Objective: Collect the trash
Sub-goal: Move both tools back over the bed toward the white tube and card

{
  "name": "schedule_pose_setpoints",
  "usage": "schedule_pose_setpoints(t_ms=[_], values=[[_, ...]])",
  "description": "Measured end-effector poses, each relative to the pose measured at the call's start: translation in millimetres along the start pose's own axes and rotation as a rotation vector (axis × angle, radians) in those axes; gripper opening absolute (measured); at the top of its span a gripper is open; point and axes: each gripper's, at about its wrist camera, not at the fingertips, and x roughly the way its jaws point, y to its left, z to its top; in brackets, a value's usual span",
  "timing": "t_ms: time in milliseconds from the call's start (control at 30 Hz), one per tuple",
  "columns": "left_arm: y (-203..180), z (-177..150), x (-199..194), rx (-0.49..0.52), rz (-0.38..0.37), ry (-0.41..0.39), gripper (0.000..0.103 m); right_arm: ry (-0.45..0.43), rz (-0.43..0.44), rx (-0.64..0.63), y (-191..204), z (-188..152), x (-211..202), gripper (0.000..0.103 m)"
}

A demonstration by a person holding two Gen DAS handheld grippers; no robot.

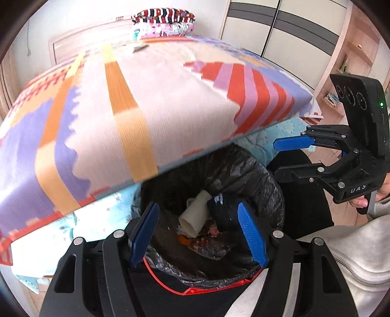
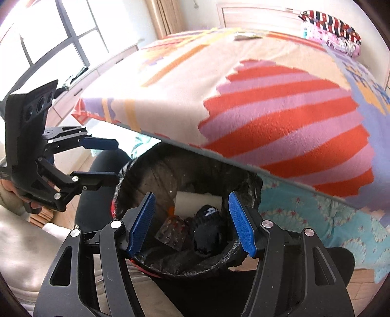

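Observation:
A red bin with a black liner point(image 1: 263, 180) point(image 2: 246, 180) stands beside the bed. Inside lie a white paper cup point(image 1: 195, 214) point(image 2: 197, 201), a black sock with white print point(image 1: 224, 207) point(image 2: 207, 229), a pill blister pack point(image 2: 173, 231) and small scraps. My left gripper point(image 1: 197, 234) is open and empty above the bin's mouth. My right gripper point(image 2: 191, 222) is open and empty above the bin too. The right gripper shows in the left wrist view point(image 1: 290, 156), and the left gripper shows in the right wrist view point(image 2: 109, 161). A small wrapper point(image 1: 136, 47) point(image 2: 246, 36) lies far back on the bed.
The bed with a patterned orange, purple and red cover point(image 1: 151, 102) point(image 2: 268, 97) overhangs the bin's far side. Folded striped bedding point(image 1: 163, 22) point(image 2: 334, 29) sits at the headboard. A wardrobe point(image 1: 280, 29) and shelves point(image 1: 341, 73) stand right; a window point(image 2: 53, 31) is at left.

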Motion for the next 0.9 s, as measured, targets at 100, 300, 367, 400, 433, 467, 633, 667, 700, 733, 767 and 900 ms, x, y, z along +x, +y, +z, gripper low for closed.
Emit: schedule_pose_setpoints(t_ms=[100,300,367,400,433,467,633,667,700,733,767,900], values=[[-1,7,-8,0.018,0.005,-0.024,0.065,-0.020,-0.009,-0.011,0,7,-9,0.062],[1,19,-22,0.043,0.013,-0.069,0.065,-0.070,-0.039,-0.047,-4,25,-31,0.062],[0,23,-26,0.055,0.011,-0.085,0.065,-0.086,-0.047,-0.057,-7,31,-38,0.062],[0,25,-28,0.060,0.010,-0.090,0.065,-0.092,-0.053,-0.063,-8,34,-41,0.062],[0,27,-30,0.066,0.014,-0.098,0.065,-0.101,-0.063,-0.070,-10,38,-44,0.062],[0,29,-31,0.068,0.018,-0.102,0.065,-0.108,-0.071,-0.074,-11,41,-46,0.062],[4,42,-37,0.077,0.032,-0.127,0.065,-0.147,-0.097,-0.080,-21,58,-55,0.062],[4,44,-38,0.081,0.035,-0.131,0.065,-0.153,-0.101,-0.084,-22,62,-56,0.062],[5,47,-38,0.088,0.039,-0.135,0.065,-0.157,-0.104,-0.089,-23,65,-57,0.062],[5,49,-39,0.091,0.042,-0.139,0.065,-0.163,-0.110,-0.097,-24,68,-58,0.062],[6,52,-40,0.095,0.043,-0.142,0.065,-0.169,-0.117,-0.106,-25,71,-60,0.062],[10,65,-42,0.109,0.054,-0.157,0.065,-0.185,-0.139,-0.129,-29,85,-64,0.062]])
